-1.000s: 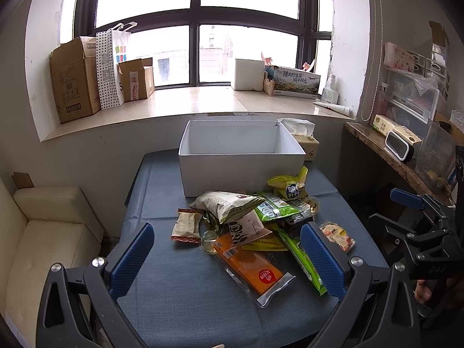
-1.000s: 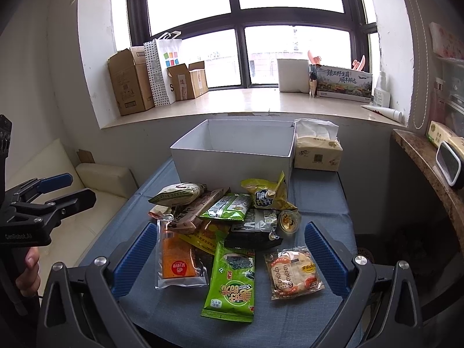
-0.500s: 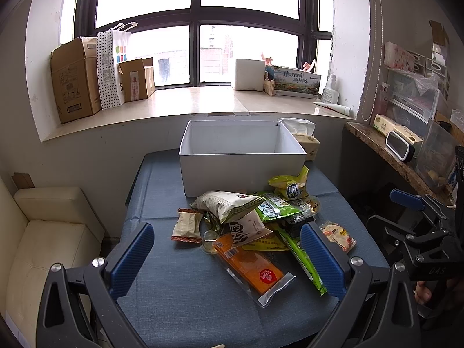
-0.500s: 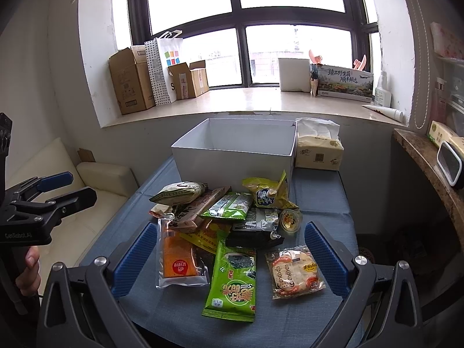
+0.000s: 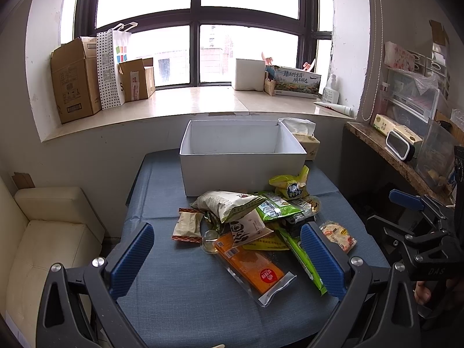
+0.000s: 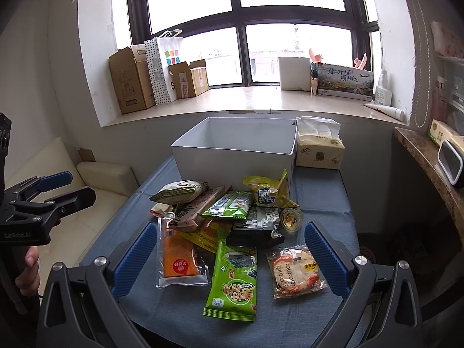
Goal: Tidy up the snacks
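1. Almost nothing has changed over the last second: both tools hover wide open and empty, the left tool (image 5: pixel 226 258) and right tool (image 6: pixel 229 261) short of the snack pile (image 6: pixel 229 226), so sorting has not begun.
2. The snacks lie heaped on the blue surface (image 5: pixel 174 290), touching the white box (image 5: pixel 242 171), which looks empty, though its floor is hidden.
3. Overlapping packets hinder clean picks; the round cake packet (image 6: pixel 295 272) lies apart. A tissue pack (image 6: pixel 319 150) sits beside the box.
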The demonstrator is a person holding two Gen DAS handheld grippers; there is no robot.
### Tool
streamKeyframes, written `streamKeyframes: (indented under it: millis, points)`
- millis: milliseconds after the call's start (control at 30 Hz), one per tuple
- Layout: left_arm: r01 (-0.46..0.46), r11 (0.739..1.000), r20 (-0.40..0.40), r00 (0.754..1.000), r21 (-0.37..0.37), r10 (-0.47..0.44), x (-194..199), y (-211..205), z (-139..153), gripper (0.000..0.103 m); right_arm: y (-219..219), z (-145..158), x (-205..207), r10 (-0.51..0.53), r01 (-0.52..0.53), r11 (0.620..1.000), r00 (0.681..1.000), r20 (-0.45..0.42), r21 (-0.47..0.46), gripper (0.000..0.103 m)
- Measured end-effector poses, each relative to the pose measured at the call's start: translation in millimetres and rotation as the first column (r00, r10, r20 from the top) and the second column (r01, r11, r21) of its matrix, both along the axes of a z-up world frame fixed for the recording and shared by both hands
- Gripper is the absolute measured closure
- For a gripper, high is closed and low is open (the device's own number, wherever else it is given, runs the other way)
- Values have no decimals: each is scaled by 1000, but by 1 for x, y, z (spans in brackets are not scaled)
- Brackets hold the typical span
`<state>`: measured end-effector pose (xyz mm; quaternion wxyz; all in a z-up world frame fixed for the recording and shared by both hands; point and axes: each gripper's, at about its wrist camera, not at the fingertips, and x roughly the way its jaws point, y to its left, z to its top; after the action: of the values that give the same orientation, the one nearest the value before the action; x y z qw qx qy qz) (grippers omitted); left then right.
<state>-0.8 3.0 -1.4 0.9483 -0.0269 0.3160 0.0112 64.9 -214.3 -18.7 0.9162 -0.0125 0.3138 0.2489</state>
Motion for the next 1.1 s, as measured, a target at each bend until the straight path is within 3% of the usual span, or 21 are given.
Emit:
streamKeyframes:
  millis: [433,700,900,1000,1100]
  points:
    - [-10,1000,-5,1000,-3,10,-3,6,-3,0,8,-5,3,29,-29,1000,999,-16,7,0]
    - [-39,999,-15,999,-7,39,-10,20,-12,0,48,-9,33,130,-131,991,990,-50,0,0]
    - [-71,997,-24,997,-20,71,-14,35,-21,0,111,-17,87,202,-211,975,972,-124,-66,0]
    - [-85,996,-32,996,-37,83,-15,43,-25,0,150,-30,122,218,-248,961,952,-213,-125,0]
    - [-103,993,-39,994,-58,101,-17,52,-29,0,184,-54,158,231,-300,940,912,-339,-165,0]
